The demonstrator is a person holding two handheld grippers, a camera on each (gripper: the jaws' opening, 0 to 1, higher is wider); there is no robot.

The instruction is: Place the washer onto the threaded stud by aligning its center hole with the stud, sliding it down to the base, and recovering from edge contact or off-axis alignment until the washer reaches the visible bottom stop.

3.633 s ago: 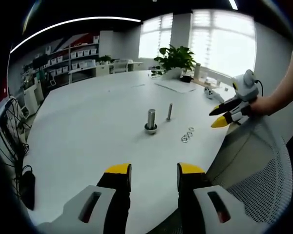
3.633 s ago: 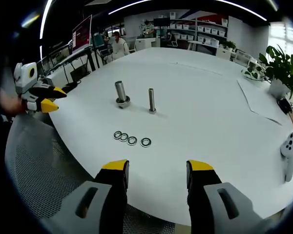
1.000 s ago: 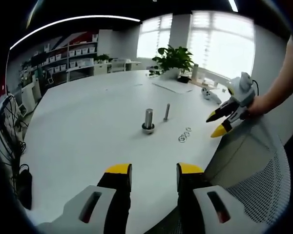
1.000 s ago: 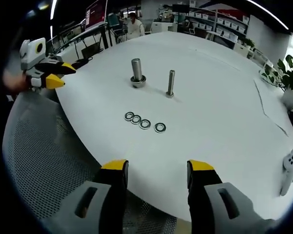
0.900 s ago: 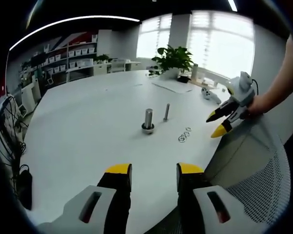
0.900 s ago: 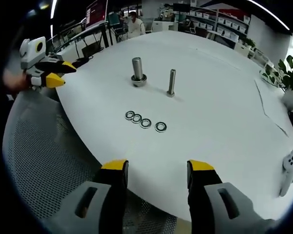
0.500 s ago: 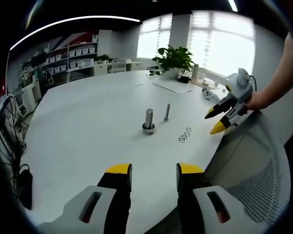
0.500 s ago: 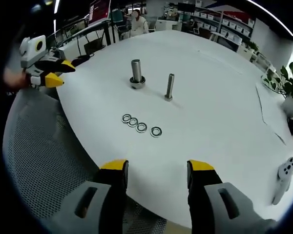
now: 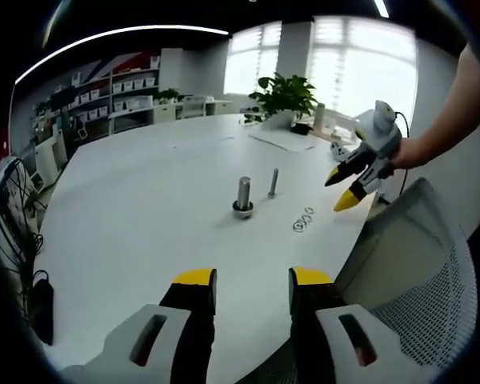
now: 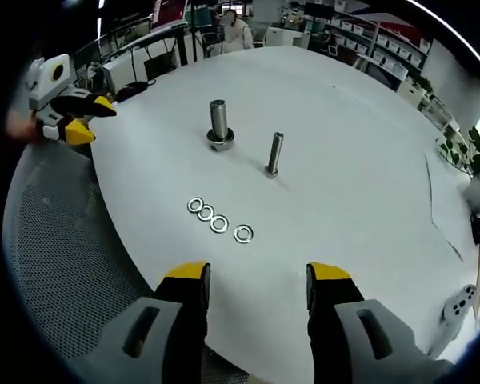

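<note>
Several steel washers (image 10: 218, 223) lie in a row on the white table (image 10: 360, 200), just beyond my right gripper (image 10: 257, 276), which is open and holds nothing. Past them stand a thin threaded stud (image 10: 274, 154) and a thicker stud on a round base (image 10: 218, 125). In the left gripper view the thick stud (image 9: 243, 196), the thin stud (image 9: 273, 184) and the washers (image 9: 302, 220) sit mid-table, far ahead of my open, bare left gripper (image 9: 254, 280). The right gripper (image 9: 340, 190) hovers over the table's right edge, its jaws apart. The left gripper (image 10: 92, 118) shows at the far left.
A grey mesh chair back (image 9: 416, 264) stands at the table's near edge, also the mesh chair (image 10: 56, 248). A potted plant (image 9: 284, 96), papers (image 9: 288, 141) and a white controller (image 10: 456, 304) lie at the far side. Shelves and a seated person are in the background.
My right gripper has moved up and forward over the table's edge, so the washers now lie closer to its jaws. The left gripper has stayed put. Both remain open.
</note>
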